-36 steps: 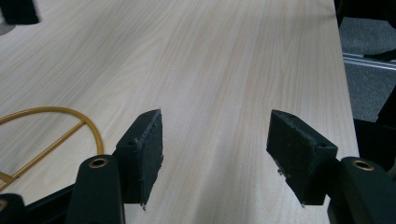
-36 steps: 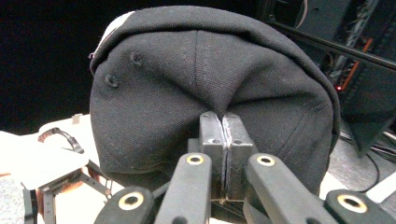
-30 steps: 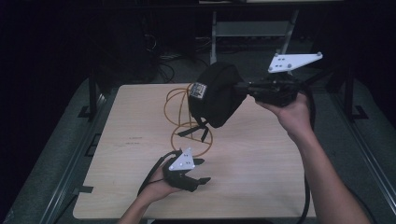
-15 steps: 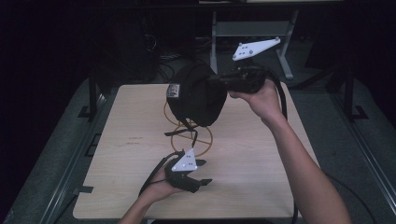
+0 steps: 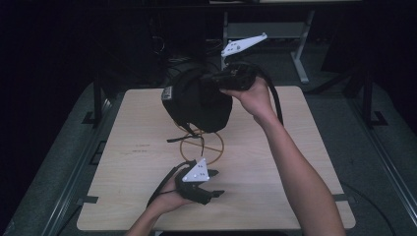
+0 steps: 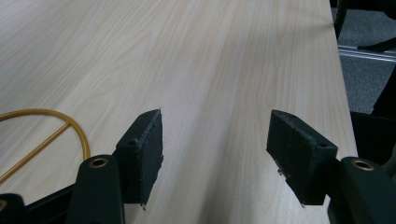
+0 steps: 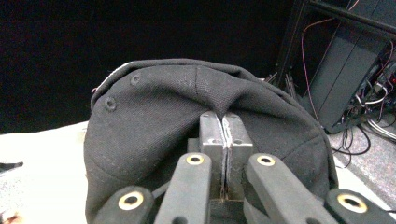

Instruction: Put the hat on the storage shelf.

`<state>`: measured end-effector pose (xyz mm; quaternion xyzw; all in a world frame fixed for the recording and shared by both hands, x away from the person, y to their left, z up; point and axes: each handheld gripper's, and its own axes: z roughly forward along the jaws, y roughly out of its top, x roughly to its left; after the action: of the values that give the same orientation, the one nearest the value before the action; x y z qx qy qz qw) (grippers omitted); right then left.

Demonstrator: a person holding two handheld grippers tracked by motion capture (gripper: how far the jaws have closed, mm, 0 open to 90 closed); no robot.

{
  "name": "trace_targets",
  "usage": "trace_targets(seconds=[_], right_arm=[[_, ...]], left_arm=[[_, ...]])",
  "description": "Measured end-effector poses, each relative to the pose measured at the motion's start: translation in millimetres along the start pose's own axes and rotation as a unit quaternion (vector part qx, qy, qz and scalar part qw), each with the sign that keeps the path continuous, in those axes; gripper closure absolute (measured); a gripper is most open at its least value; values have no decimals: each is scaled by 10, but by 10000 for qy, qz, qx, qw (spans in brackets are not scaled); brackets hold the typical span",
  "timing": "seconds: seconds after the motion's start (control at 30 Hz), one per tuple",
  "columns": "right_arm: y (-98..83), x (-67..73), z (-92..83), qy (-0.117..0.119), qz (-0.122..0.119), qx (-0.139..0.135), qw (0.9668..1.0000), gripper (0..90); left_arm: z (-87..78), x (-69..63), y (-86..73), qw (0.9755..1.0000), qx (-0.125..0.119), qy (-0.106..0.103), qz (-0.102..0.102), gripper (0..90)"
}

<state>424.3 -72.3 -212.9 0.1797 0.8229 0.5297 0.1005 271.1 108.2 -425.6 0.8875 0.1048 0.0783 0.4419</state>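
Observation:
A black cap (image 5: pixel 196 101) hangs in the air above the far half of the table, pinched by my right gripper (image 5: pixel 209 84). In the right gripper view the jaws of that gripper (image 7: pixel 225 135) are shut on a fold of the cap's cloth (image 7: pixel 154 126). Under the cap a yellow wire hoop stand (image 5: pixel 202 145) sits on the wooden table (image 5: pixel 300 162). My left gripper (image 5: pixel 216 184) rests low near the front edge, a little in front of the stand. Its jaws (image 6: pixel 215 144) stand open over bare wood, with part of the yellow hoop (image 6: pixel 60 128) at their left.
A dark strap (image 5: pixel 183 136) dangles from the cap toward the stand. Black frames and cables (image 7: pixel 345 88) stand in the dark behind the table. The table's right edge (image 6: pixel 341 88) drops to a grey floor. Metal rails (image 5: pixel 388 162) run along both sides.
My right hand has carried the cap leftward across the table's far side, so that it now hangs above the yellow stand. The left gripper has stayed put.

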Motion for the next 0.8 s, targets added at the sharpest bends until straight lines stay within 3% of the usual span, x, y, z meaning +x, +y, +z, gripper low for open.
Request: trace_targets(seconds=[0.33, 0.4, 0.43, 0.47, 0.5, 0.73, 0.8], right_arm=[[58, -74, 330, -73, 106, 214, 9997, 864], [59, -82, 410, 2, 259, 267, 9993, 745], [59, -79, 472, -95, 276, 400, 9988, 676], [59, -79, 472, -95, 276, 400, 9988, 676], [45, -79, 507, -105, 346, 424, 9984, 613], [-16, -79, 451, 25, 477, 379, 9981, 513], [-39, -70, 409, 3, 476, 337, 9983, 495]], left_arm=[[47, -27, 15, 9999, 73, -81, 125, 358], [56, -34, 12, 9998, 96, -85, 150, 358], [63, -44, 8, 9998, 88, -87, 126, 358], [63, -44, 8, 9998, 88, -87, 126, 358], [61, -45, 7, 9999, 85, -85, 124, 358], [27, -37, -3, 9999, 75, -48, 101, 355], [30, -42, -8, 10000, -9, -41, -1, 354]])
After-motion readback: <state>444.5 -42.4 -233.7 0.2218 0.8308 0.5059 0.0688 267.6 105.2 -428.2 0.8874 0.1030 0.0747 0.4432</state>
